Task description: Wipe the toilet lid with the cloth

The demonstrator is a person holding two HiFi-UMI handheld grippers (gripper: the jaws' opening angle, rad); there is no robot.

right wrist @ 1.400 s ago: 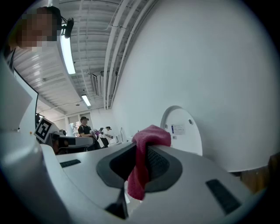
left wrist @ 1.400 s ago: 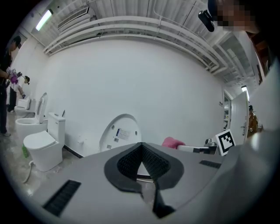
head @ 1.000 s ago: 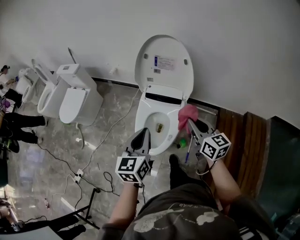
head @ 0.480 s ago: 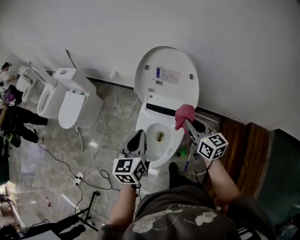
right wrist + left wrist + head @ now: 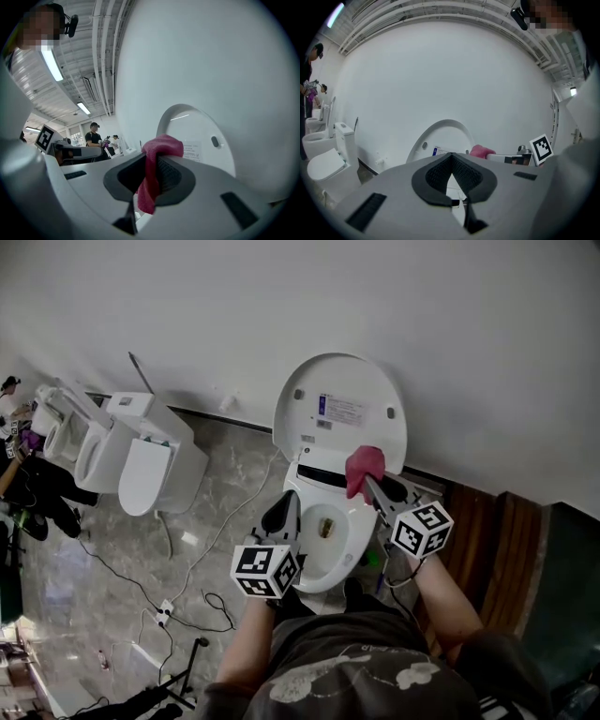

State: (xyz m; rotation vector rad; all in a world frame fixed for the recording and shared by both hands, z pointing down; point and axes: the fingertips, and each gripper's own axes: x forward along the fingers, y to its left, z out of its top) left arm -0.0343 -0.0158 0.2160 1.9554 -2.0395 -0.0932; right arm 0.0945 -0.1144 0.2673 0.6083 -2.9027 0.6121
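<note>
Step in hand, as judged: bring the cloth up to the raised lid; wiping contact is not confirmed. Nearest the operator, the left gripper is clenched on nothing, its jaws meeting tip to tip. It hangs over the near left rim of the toilet bowl. Hold it clear of the wiping path, or use it to steady the lid edge if the lid rocks. The right gripper, just to the right and slightly farther, is clamped on the pink cloth. The cloth is pinched in a fold between the pads, with one bunch rising past the jaw tips and a tail hanging below. Present that bunched part to the surface, not the bare jaw tips, which would likely scrape. Press lightly, since the lid probably swings free on its hinge. Work in overlapping strokes from the top edge down toward the hinge. Beyond the cloth, the toilet lid stands open behind the bowl, at the far centre of the scene, leaning back toward the wall. It is white, oval and glossy, with a printed label and small bumpers on its inner face. The cloth sits in front of the lid's lower right part; whether it touches cannot be told.
</note>
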